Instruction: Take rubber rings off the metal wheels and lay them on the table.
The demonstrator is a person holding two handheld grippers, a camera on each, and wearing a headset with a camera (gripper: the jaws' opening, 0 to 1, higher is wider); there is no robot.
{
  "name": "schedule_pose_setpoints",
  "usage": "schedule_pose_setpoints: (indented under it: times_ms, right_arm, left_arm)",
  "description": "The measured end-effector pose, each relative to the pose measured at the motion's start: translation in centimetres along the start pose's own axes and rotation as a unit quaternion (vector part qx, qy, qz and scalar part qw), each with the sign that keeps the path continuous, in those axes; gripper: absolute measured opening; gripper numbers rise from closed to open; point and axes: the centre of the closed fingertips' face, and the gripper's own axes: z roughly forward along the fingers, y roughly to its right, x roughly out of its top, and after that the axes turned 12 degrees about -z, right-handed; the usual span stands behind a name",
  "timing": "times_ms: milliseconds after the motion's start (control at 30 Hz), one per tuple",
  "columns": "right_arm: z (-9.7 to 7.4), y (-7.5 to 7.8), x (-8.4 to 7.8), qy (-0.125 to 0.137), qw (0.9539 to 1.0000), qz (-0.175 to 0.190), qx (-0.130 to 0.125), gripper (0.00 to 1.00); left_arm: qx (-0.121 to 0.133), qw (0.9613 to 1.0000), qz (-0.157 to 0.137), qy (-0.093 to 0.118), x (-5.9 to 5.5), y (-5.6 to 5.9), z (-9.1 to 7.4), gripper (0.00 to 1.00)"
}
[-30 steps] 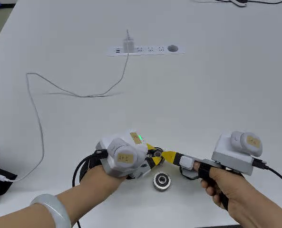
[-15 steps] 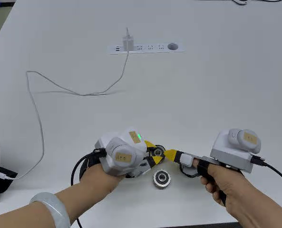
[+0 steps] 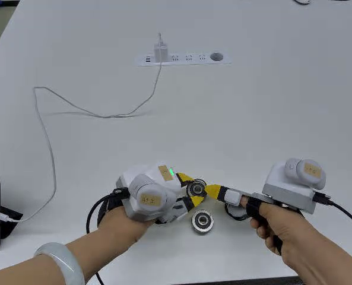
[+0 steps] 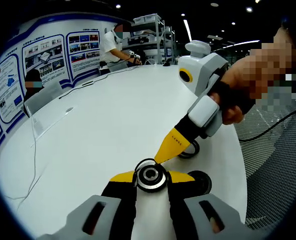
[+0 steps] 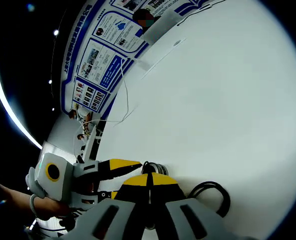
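Rubber ring (image 4: 139, 164), thin and black, runs round the rim of the metal wheel (image 4: 148, 177) in the left gripper view. The wheel is clamped between the yellow tips of the left gripper (image 4: 148, 181), one tip on each side. The right gripper (image 4: 160, 157) comes in from the upper right, and its yellow point touches the wheel's rim where the rubber ring lies. Under that gripper's neck a loose ring (image 4: 190, 151) lies on the white table (image 4: 88, 130). A second wheel (image 4: 201, 183) rests just right of the left gripper's right jaw.

In the right gripper view the right gripper's jaws are pressed together tip to tip, with the metal wheel (image 5: 151, 168) right at their end. Whether any rubber is nipped between them I cannot tell. The left gripper reaches in from the left, and the loose ring (image 5: 212, 197) lies beside the right jaw.

In the head view the two grippers meet tip to tip at the held wheel. The second wheel (image 3: 202, 221) lies on the table just on the person's side of the tips. Well beyond the grippers sits a power strip (image 3: 187, 59), and its white cable (image 3: 75, 110) trails off past the left gripper's far side.
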Motion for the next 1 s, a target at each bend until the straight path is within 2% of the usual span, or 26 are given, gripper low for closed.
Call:
schedule_pose_setpoints:
  times_ms: [167, 300, 700, 1000]
  right_arm:
    - [0.0, -0.2, 0.0, 0.002, 1.0, 0.002, 0.002, 0.02]
    - [-0.2, -0.4, 0.2, 0.005, 1.0, 0.004, 0.005, 0.02]
    - [-0.3, -1.5, 0.3, 0.011, 0.9997, 0.007, 0.021, 0.02]
    - [-1.6, -3.2, 0.8, 0.029, 0.9988, 0.013, 0.039, 0.02]
  left_arm:
    - [0.004, 1.0, 0.0, -0.001, -0.1, -0.1, -0.1, 0.3]
    - [0.007, 0.9999, -0.007, 0.002, -0.2, -0.3, 0.0, 0.39]
    - [0.007, 0.9999, -0.014, 0.007, -0.2, -0.2, -0.3, 0.41]
    - [0.008, 0.9996, -0.022, 0.015, -0.4, -0.3, -0.6, 0.45]
